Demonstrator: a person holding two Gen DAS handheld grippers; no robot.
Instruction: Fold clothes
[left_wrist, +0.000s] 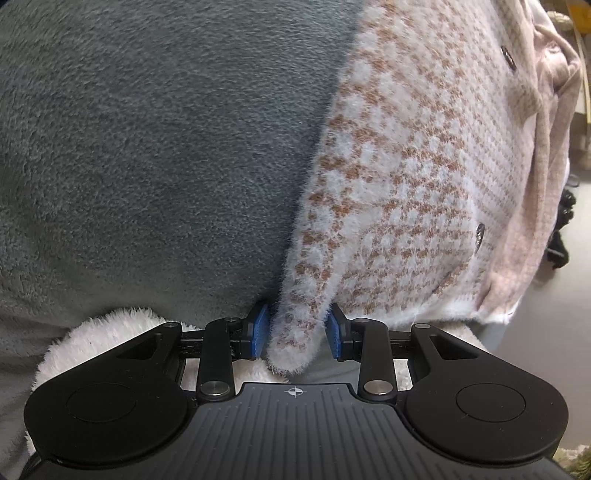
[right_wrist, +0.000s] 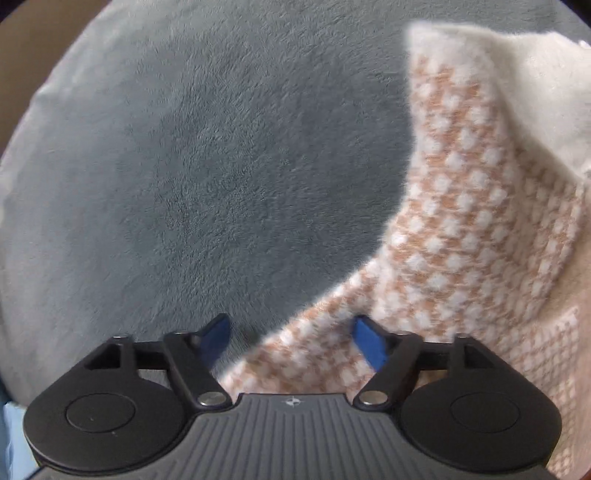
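- The fuzzy houndstooth cardigan lies on a grey fleece blanket, its buttons facing up
- Left gripper: fingers slightly apart, astride a narrow sleeve end, not visibly pinching it
- Right gripper: fingers wide apart over a cardigan edge
- No tidy folded shape shows; folding looks unfinished, though most of the garment is out of view
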